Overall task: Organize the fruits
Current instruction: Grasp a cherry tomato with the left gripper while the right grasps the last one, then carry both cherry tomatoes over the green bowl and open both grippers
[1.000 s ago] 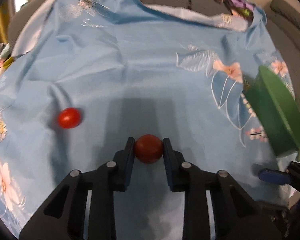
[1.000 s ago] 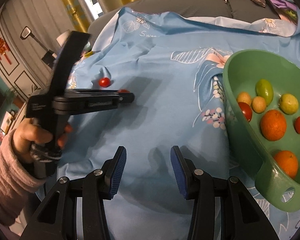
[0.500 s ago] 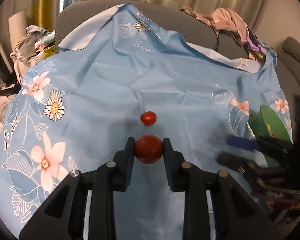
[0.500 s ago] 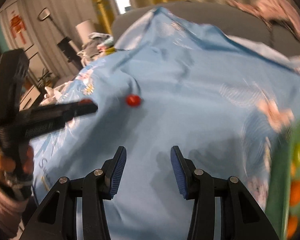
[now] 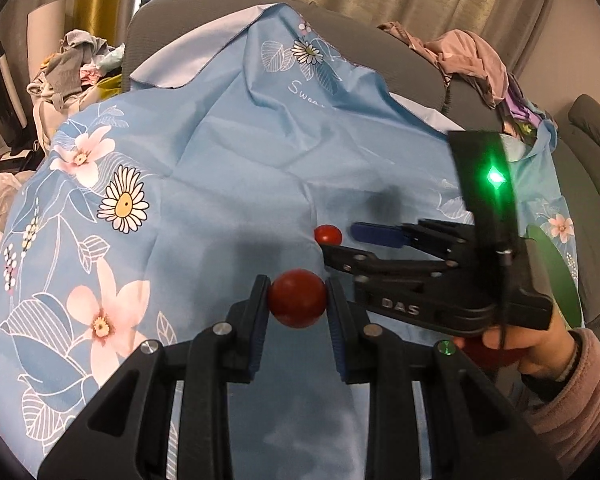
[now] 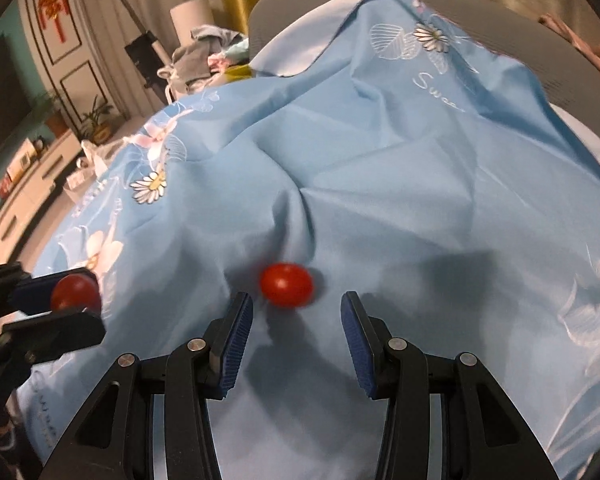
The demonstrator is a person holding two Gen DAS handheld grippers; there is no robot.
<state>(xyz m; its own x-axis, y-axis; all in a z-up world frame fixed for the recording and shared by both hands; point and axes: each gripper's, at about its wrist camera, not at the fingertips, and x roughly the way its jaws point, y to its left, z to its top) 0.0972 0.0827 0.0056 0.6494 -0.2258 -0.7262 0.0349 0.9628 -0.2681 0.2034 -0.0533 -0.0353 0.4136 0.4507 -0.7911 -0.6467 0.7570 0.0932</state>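
Note:
My left gripper (image 5: 298, 300) is shut on a dark red cherry tomato (image 5: 298, 298), held above the blue flowered cloth (image 5: 220, 168). In the right wrist view the same tomato (image 6: 75, 292) shows at the far left between the left gripper's fingertips. A second, brighter red tomato (image 6: 286, 284) lies on the cloth just ahead of my right gripper (image 6: 296, 312), which is open with nothing between its pads. From the left wrist view that loose tomato (image 5: 328, 235) sits at the tip of the right gripper (image 5: 360, 240). A sliver of the green bowl (image 5: 556, 276) shows behind the right gripper.
The cloth drapes over a grey sofa (image 5: 204, 12), creased with a ridge (image 6: 300, 200) just behind the loose tomato. Clothes are piled at the left (image 5: 72, 64) and on the sofa back (image 5: 472, 56). A person's hand (image 5: 540, 344) in a pink sleeve holds the right gripper.
The right gripper has swung left from beside the green bowl to the loose tomato, which now lies just ahead of its open jaws. The left gripper keeps its tomato and has lifted slightly.

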